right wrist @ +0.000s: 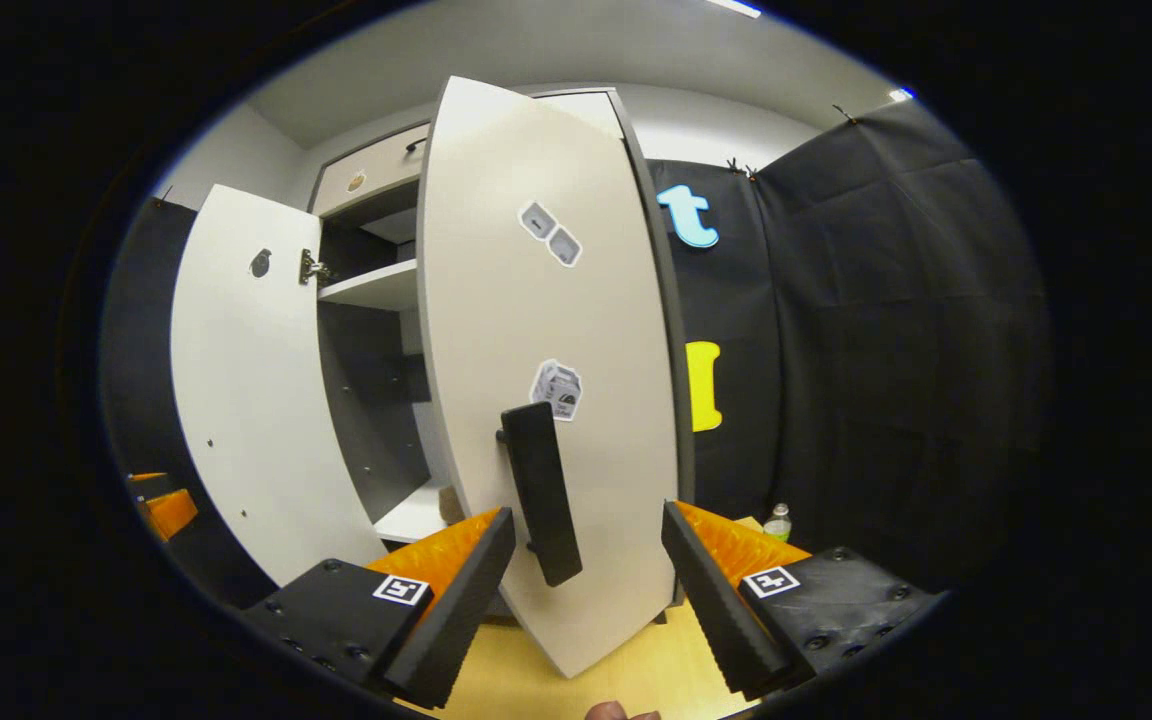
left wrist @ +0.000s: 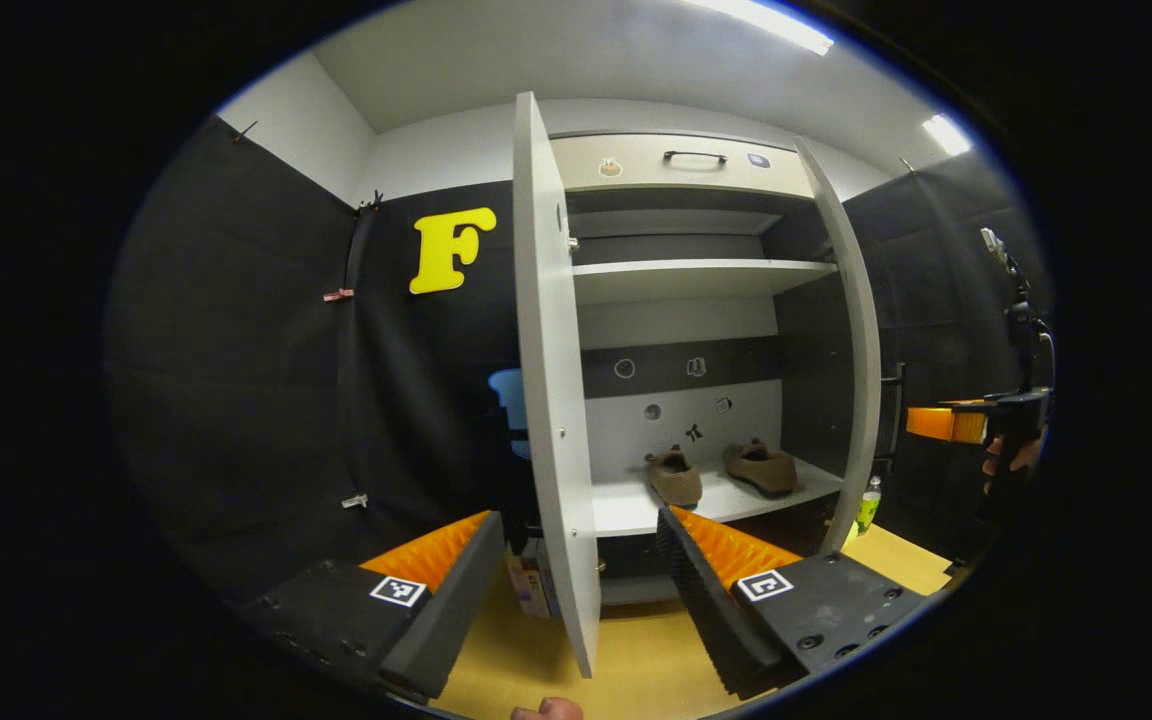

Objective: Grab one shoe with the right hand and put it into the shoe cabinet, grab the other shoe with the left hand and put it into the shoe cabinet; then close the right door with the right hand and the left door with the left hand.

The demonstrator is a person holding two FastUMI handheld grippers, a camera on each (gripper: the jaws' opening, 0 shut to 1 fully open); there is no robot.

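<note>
Two brown shoes sit side by side on the lower white shelf of the shoe cabinet, the left shoe nearer the front edge and the right shoe a little further back, apart from each other. The cabinet has two doors, both open: in the left gripper view the left door stands edge-on between the left gripper's two fingers, which are spread wide with nothing pressed between them. In the right gripper view the right door swings partly across the opening, carrying three stickers and one black handle; the right gripper has its fingers apart on either side of that handle, not clamped on it. One upper shelf is bare. One green bottle stands on the wooden floor beside the cabinet
</note>
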